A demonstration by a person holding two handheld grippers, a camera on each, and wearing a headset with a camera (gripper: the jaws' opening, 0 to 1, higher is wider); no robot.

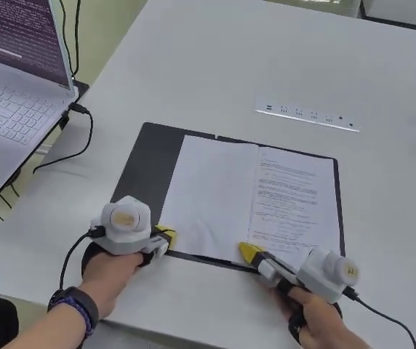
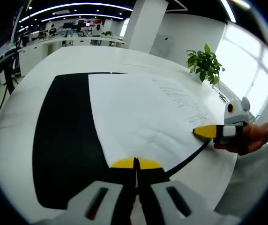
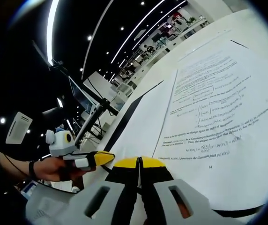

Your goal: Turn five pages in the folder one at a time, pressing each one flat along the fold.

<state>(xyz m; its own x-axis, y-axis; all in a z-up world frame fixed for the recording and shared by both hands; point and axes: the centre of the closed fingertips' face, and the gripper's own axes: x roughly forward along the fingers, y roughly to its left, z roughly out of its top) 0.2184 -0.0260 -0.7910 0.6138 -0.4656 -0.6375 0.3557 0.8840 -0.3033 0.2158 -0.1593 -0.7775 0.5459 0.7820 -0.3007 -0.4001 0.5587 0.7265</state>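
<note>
The open white laptop [image 1: 12, 87] is cut off by the head view's left and top edges. Print on the right-hand white page [image 1: 295, 207] is too small to read. Pages hide most of the black folder cover [image 1: 146, 171]. The right tool [image 1: 250, 252] covers the fold's lower end.

An open laptop [image 1: 12, 94] sat at the worktop's [image 1: 215, 65] left edge, its cable [image 1: 84, 138] trailing. A plant [image 2: 205, 63] stood beyond.

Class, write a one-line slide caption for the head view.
Left gripper and right gripper, both shut, at the open folder's near edge; laptop beside.
</note>
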